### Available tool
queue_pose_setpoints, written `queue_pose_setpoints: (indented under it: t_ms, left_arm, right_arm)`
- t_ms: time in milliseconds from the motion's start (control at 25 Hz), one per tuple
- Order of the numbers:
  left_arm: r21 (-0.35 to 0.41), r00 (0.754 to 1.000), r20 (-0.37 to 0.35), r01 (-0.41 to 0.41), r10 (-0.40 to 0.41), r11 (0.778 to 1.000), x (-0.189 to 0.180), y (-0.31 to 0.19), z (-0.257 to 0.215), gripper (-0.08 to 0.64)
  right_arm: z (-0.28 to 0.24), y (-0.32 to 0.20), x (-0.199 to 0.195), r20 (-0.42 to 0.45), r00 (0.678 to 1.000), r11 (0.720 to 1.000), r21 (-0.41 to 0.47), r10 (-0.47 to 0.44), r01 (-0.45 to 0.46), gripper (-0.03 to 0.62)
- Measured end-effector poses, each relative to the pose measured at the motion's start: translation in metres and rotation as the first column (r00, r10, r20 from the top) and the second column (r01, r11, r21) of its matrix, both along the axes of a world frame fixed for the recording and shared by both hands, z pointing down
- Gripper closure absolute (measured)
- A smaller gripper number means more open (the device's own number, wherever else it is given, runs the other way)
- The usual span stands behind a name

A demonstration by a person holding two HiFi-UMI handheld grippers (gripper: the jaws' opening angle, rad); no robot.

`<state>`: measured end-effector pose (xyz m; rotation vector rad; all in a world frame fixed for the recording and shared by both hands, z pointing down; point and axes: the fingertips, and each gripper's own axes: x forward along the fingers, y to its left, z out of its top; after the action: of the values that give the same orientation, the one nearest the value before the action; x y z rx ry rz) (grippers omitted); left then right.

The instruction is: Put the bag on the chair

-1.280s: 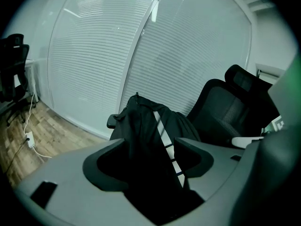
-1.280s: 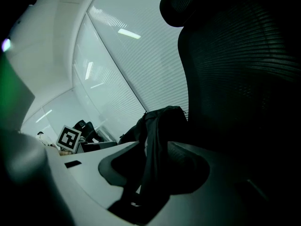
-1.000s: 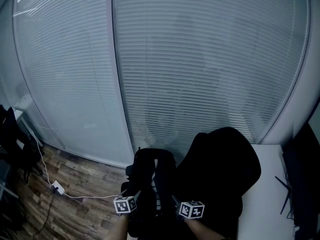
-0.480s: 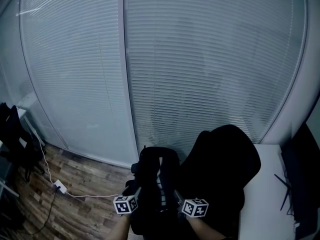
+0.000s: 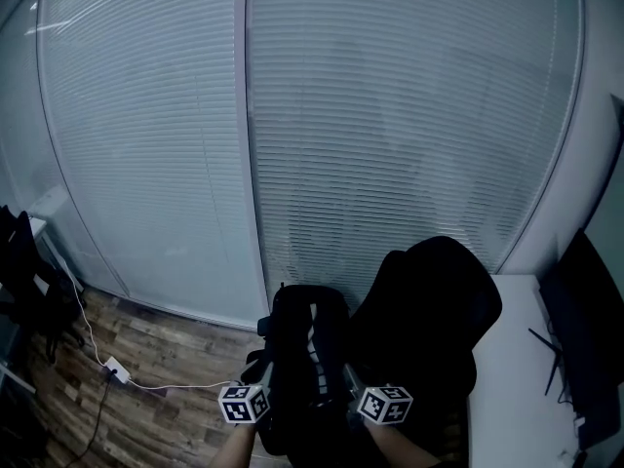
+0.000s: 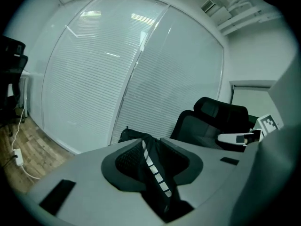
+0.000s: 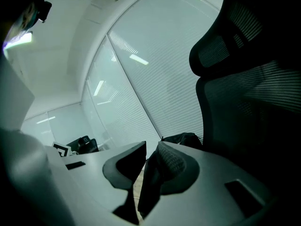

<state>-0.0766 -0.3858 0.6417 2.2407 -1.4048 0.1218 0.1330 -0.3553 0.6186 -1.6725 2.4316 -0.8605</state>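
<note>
Bag [image 5: 304, 359] — black, upright, long axis vertical, hanging just left of the chair [image 5: 429, 310], level with its backrest.
Left gripper [image 6: 155, 185] — jaws just drawn in, clamped on left strap [image 6: 149, 161], on the bag's far side from the chair.
Right gripper [image 7: 143, 187] — jaws likewise just drawn in, clamped on right strap [image 7: 155, 173]; nearer of the two to the chair.
Chair seat out of sight below the backrest.
Likely next: carry bag sideways toward the chair, then lower onto the seat.
</note>
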Motion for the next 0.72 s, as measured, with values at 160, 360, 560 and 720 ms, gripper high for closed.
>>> queue_pose_setpoints:
  t_ms: [160, 360, 560, 720]
  left_arm:
    - [0.065, 0.999, 0.022, -0.029, 0.027, 0.997, -0.003, 0.015, -0.018, 0.493]
    - [0.129, 0.998, 0.036, -0.048, 0.043, 0.991, -0.008, 0.036, -0.038, 0.523]
    - [0.161, 0.996, 0.043, -0.084, 0.078, 0.983, -0.017, 0.060, -0.048, 0.531]
    - [0.182, 0.994, 0.022, -0.109, 0.106, 0.977, -0.023, 0.080, -0.062, 0.534]
  right_arm:
    - [-0.014, 0.016, -0.005, 0.014, 1.000, 0.999, 0.028, 0.027, -0.027, 0.508]
    - [-0.034, 0.039, -0.011, 0.040, 0.998, 0.995, 0.079, 0.053, -0.056, 0.522]
    - [-0.046, 0.064, -0.024, 0.034, 0.998, 0.993, 0.109, 0.052, -0.055, 0.526]
    - [-0.053, 0.082, -0.036, 0.042, 0.998, 0.990, 0.129, 0.049, -0.054, 0.528]
